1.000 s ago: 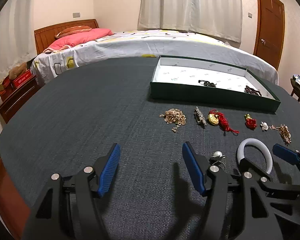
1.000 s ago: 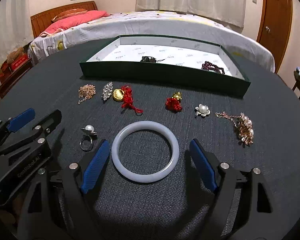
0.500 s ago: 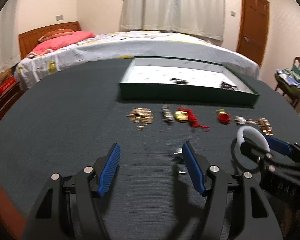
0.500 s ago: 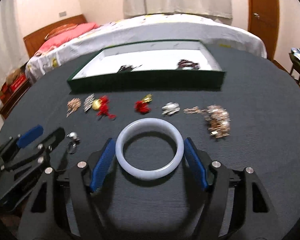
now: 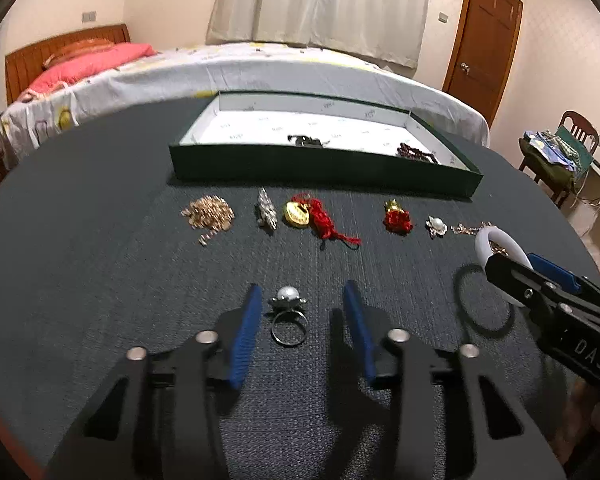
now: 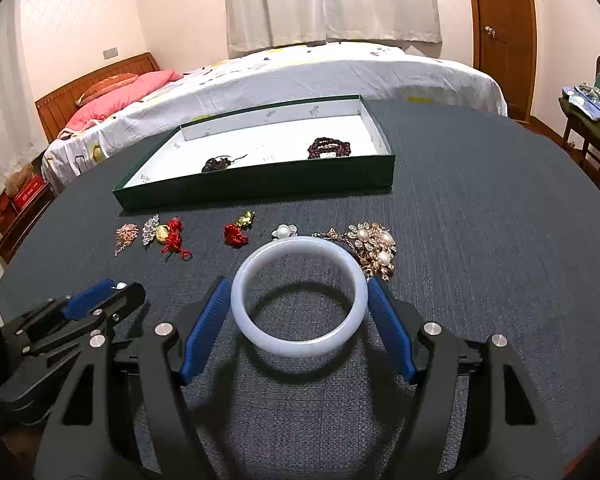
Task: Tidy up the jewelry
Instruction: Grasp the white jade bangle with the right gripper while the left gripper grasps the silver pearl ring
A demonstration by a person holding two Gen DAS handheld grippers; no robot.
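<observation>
My right gripper (image 6: 300,312) is shut on a white jade bangle (image 6: 300,346) and holds it above the table, its shadow below; the bangle also shows in the left wrist view (image 5: 496,246). My left gripper (image 5: 300,324) is open with its blue pads on either side of a pearl ring (image 5: 288,314) lying on the table. A green tray with a white floor (image 6: 256,184) (image 5: 324,168) holds two dark bead bracelets (image 6: 328,147).
A row of jewelry lies in front of the tray: gold chain pile (image 5: 208,212), silver brooch (image 5: 267,212), gold charm with red knot (image 5: 312,216), red charm (image 5: 396,218), pearl brooch (image 5: 436,226), pearl-and-gold necklace (image 6: 370,246). A bed stands behind the table.
My right gripper has closed on the bangle and lifted it off the table. My left gripper has moved right and now straddles the pearl ring, jaws narrower.
</observation>
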